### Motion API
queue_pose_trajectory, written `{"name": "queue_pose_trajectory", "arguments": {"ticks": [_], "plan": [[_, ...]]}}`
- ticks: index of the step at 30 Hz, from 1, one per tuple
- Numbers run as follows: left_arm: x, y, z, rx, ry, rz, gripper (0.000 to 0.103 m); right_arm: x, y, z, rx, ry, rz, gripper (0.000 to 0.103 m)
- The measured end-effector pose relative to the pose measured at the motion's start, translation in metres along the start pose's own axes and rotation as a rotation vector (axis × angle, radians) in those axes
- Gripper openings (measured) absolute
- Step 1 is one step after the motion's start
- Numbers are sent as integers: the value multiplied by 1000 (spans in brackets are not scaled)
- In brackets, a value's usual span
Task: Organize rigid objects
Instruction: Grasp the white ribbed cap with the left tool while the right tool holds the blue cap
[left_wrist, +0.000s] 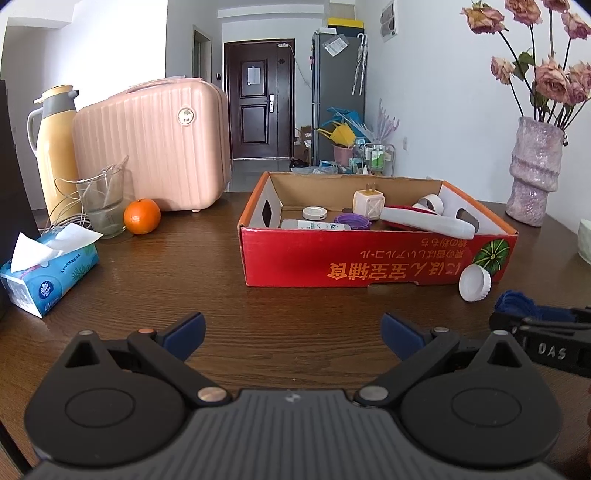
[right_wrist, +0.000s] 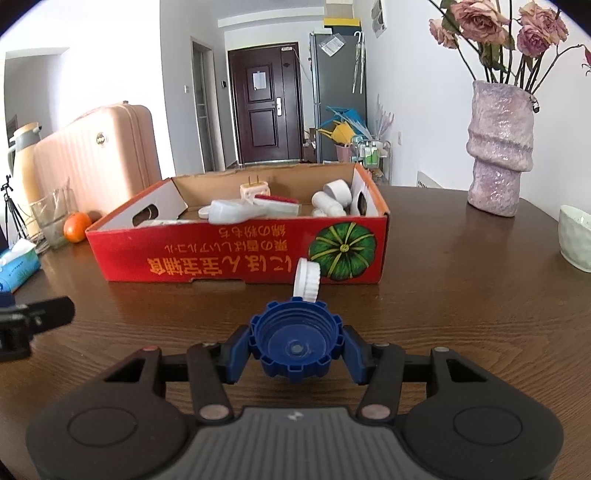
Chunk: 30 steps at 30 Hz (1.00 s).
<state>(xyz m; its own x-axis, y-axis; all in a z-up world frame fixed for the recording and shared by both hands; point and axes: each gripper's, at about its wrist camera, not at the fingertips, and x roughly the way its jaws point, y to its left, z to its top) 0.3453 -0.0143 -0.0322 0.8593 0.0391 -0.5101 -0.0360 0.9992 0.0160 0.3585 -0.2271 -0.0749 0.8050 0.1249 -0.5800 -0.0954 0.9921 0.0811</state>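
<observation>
1. The right tongs (right_wrist: 297, 347) are clamped on a blue cap (right_wrist: 297, 341), one blue pad pressed against each side of its notched rim; its hollow side faces the camera.
2. The cap sits squarely between the fingertips, low over the dark wooden desk (right_wrist: 461, 295) (whether it touches the surface cannot be told).
3. Just beyond the cap, a white ribbed lid (right_wrist: 307, 280) stands tilted on edge against the front wall of the red cardboard box (right_wrist: 236, 258).
4. The left tongs (left_wrist: 293, 332) are spread wide with nothing between the pads, hovering over bare desk in front of the box.
5. In the left view the blue cap (left_wrist: 511, 301) appears at the far right, near the white lid (left_wrist: 474, 282).
6. Inside the box lie a plug adapter (left_wrist: 367, 203), a purple ring (left_wrist: 351, 221), a small round tin (left_wrist: 314, 213) and several white plastic pieces.
7. Farther out stand an orange (left_wrist: 142, 216), a tissue pack (left_wrist: 48, 273) and a pink vase (right_wrist: 500, 147).
</observation>
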Motion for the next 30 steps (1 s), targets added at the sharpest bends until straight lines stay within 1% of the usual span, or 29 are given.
{"name": "queue_pose_trajectory", "arguments": {"ticks": [10,15,30], "plan": [[9,-25,7,16,13,-1,103,-9,-14,5,8,-33,9,52],[16,-47,11,24,20,-8,103,-14,-24,8,10,-48,8,52],[35,-117,17,77,34,-12,103,-14,-74,14,37,-67,-23,52]]}}
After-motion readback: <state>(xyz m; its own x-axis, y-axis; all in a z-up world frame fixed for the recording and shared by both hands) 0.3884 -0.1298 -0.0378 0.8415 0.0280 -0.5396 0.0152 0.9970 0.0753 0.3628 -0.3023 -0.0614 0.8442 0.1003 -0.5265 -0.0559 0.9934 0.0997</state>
